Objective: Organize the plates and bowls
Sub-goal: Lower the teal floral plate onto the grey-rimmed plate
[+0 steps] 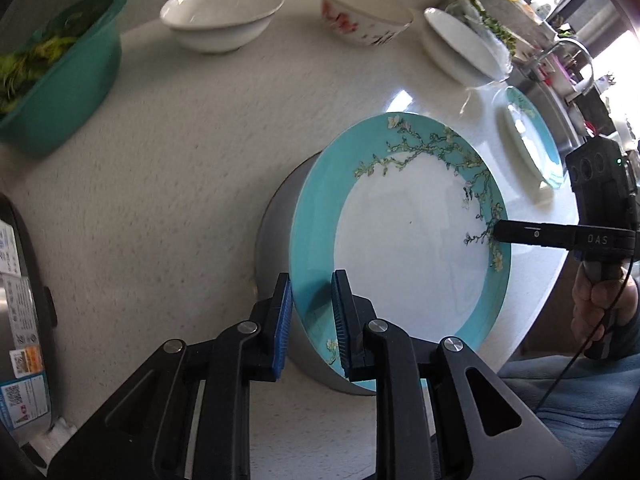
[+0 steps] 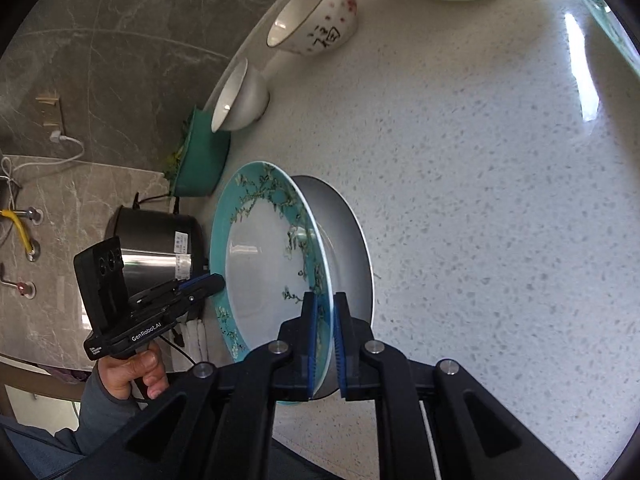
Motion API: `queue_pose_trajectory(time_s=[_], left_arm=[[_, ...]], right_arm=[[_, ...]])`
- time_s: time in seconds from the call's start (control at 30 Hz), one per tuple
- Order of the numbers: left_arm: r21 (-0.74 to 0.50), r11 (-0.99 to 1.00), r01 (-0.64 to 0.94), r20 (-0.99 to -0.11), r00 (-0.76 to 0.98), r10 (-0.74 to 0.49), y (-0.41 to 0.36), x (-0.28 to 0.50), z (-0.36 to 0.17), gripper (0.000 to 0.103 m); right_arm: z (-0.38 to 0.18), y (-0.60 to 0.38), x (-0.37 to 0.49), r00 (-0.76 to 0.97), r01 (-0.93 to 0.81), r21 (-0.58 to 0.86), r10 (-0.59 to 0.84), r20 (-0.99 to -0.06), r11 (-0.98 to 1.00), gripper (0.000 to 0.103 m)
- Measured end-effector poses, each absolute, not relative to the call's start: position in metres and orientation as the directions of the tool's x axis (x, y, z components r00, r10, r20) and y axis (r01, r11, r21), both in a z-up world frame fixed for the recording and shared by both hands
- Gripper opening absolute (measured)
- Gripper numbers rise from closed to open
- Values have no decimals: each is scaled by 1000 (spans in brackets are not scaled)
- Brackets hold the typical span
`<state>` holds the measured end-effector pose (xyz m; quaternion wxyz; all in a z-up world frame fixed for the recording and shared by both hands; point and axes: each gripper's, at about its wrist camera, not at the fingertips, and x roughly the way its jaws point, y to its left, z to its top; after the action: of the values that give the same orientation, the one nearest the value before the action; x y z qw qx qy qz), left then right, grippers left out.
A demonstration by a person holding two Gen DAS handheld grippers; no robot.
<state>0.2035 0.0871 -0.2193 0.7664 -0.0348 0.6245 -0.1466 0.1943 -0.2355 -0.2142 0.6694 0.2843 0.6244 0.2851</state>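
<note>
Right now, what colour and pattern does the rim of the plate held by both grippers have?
The plate has a turquoise rim with blossoming branches; its centre is white. The left wrist view shows it best.

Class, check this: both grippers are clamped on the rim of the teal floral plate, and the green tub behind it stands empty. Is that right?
One thing is wrong: the green tub is not empty; the left wrist view shows leafy greens inside. The rest holds: the left gripper and right gripper both clamp the rim of the teal floral plate.

Two round turquoise-rimmed blossom-pattern plates: one lifted (image 1: 400,232), one lying on the table (image 1: 532,140). One plain white plate (image 1: 460,40). Two bowls: one plain white (image 1: 220,12), one white with red flowers (image 1: 364,12). One green plastic basin of greens (image 1: 60,76). One steel cooker (image 2: 160,248).
</note>
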Motion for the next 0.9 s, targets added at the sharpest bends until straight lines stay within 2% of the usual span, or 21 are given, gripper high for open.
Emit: queue_pose_trajectory(time_s=[0.53, 0.73, 0.9], left_arm=[[-194, 954, 230, -958, 164, -234, 83, 206, -241, 18], [-102, 957, 273, -968, 194, -159, 66, 202, -241, 19], [-39, 953, 301, -969, 221, -110, 57, 196, -240, 19]], right_arm=[[-219, -222, 192, 69, -33, 646, 646, -760, 763, 13], [-205, -201, 188, 95, -154, 507, 523, -847, 848, 15], [-197, -183, 182, 136, -259, 375, 419, -898, 890, 21]])
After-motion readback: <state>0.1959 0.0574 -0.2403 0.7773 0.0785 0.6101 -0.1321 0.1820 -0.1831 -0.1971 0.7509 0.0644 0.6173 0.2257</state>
